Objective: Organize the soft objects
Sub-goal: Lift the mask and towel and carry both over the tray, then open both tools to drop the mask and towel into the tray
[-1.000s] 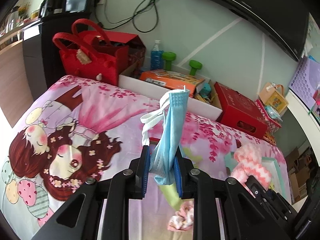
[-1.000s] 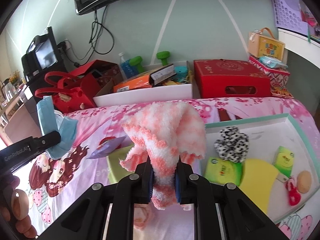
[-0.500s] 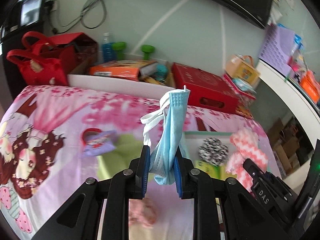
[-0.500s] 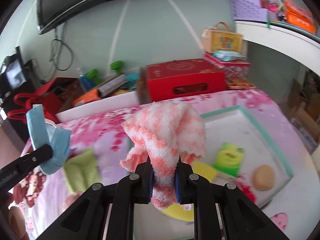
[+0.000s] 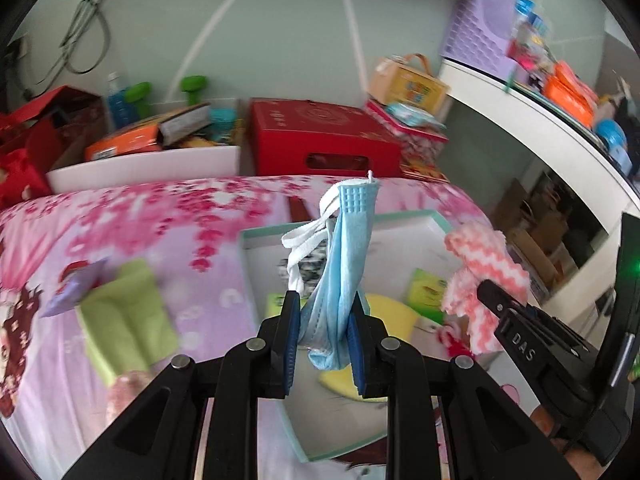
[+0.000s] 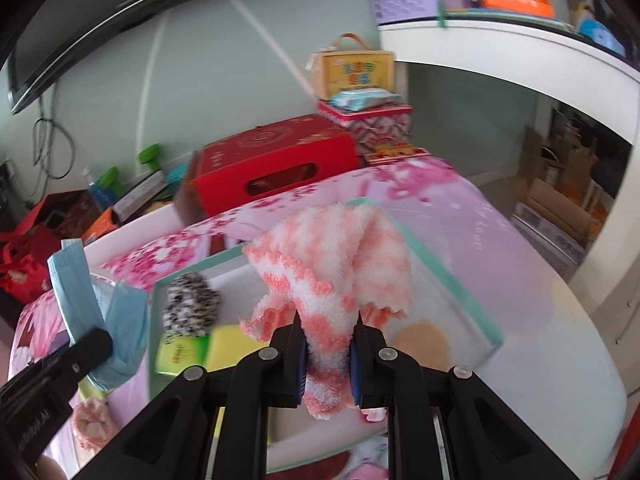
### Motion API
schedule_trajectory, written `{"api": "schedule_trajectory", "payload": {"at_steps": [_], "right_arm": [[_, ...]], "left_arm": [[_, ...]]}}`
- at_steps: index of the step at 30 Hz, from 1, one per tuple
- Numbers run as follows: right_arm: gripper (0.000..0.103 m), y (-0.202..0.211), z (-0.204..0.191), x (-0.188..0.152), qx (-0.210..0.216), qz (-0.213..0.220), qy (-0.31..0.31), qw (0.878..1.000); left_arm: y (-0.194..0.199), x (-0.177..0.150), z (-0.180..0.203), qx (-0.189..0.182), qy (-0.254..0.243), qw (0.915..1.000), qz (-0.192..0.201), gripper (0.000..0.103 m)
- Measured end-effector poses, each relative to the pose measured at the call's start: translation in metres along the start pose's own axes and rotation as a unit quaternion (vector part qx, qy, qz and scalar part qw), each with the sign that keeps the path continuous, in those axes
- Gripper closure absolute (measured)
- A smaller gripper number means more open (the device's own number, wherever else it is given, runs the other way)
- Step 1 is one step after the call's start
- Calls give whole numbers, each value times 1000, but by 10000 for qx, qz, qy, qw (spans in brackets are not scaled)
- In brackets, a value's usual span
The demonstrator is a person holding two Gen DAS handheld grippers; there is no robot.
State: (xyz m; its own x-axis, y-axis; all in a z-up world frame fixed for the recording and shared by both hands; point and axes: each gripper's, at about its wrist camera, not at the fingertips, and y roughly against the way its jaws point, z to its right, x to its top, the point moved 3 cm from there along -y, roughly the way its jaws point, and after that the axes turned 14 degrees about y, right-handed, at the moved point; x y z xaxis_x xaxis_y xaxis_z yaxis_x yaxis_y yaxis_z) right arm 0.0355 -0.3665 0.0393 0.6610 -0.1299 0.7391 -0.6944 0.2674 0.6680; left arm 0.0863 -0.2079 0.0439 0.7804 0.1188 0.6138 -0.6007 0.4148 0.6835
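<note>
**A:** Where are the soft things?

**B:** The blue face mask (image 5: 344,264) is pinched between the blue pads of the left gripper (image 5: 323,338), which is closed tight on its lower folds. The rest stands up above the jaws, white ear loops dangling on the left side. The pink-and-white fluffy cloth (image 6: 332,276) is clamped the same way in the right gripper (image 6: 328,364), its fingers squeezed in on a narrow bunch while the bulk flops over the top.

**A:** And what lies below them?

**B:** Both are held in the air over a shallow white tray with a teal rim (image 6: 452,280) that sits on the pink floral bedsheet (image 5: 152,208). In the tray lie a black-and-white speckled scrunchie (image 6: 192,310) in the far left corner, a yellow sponge-like pad (image 5: 392,312), green packets (image 5: 428,290) and a round peach-coloured thing (image 6: 420,340), possibly a puff; it is blurred.

**A:** Anything outside the tray?

**B:** To its left on the sheet, a folded green cloth (image 5: 124,316) with a lilac packet (image 5: 74,292) touching its far edge. Behind the bed, a red box (image 5: 320,136) and a white bin of clutter (image 5: 152,164) stand against the wall
</note>
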Motion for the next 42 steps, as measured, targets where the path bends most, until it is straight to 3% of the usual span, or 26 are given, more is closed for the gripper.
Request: {"api": "schedule_trajectory", "payload": {"at_steps": [8, 22, 24, 26, 30, 33, 36, 42], "right_arm": [[86, -4, 36, -6, -274, -88, -262, 9992], [82, -21, 42, -9, -362, -218, -374, 9984], [82, -23, 40, -9, -354, -238, -356, 9985], [82, -23, 40, -10, -385, -264, -329, 9984], [72, -25, 41, -11, -410, -315, -351, 9980], [52, -27, 41, -12, -384, -349, -353, 9980], [47, -27, 40, -12, -393, -359, -302, 9981], [26, -30, 38, -14, -499, -481, -135, 9975]], "left_arm": [[-26, -9, 29, -197, -184, 9995, -178, 80], [-52, -6, 50, -211, -377, 9991, -37, 78], [-53, -5, 47, -153, -344, 9993, -34, 76], [-53, -4, 44, -117, -317, 9994, -18, 65], [-52, -3, 40, -73, -293, 9995, -22, 56], [-52, -3, 39, -47, -297, 9995, -53, 52], [-52, -3, 39, 52, -312, 9994, -110, 49], [-47, -3, 36, 258, -357, 9988, -216, 28]]}}
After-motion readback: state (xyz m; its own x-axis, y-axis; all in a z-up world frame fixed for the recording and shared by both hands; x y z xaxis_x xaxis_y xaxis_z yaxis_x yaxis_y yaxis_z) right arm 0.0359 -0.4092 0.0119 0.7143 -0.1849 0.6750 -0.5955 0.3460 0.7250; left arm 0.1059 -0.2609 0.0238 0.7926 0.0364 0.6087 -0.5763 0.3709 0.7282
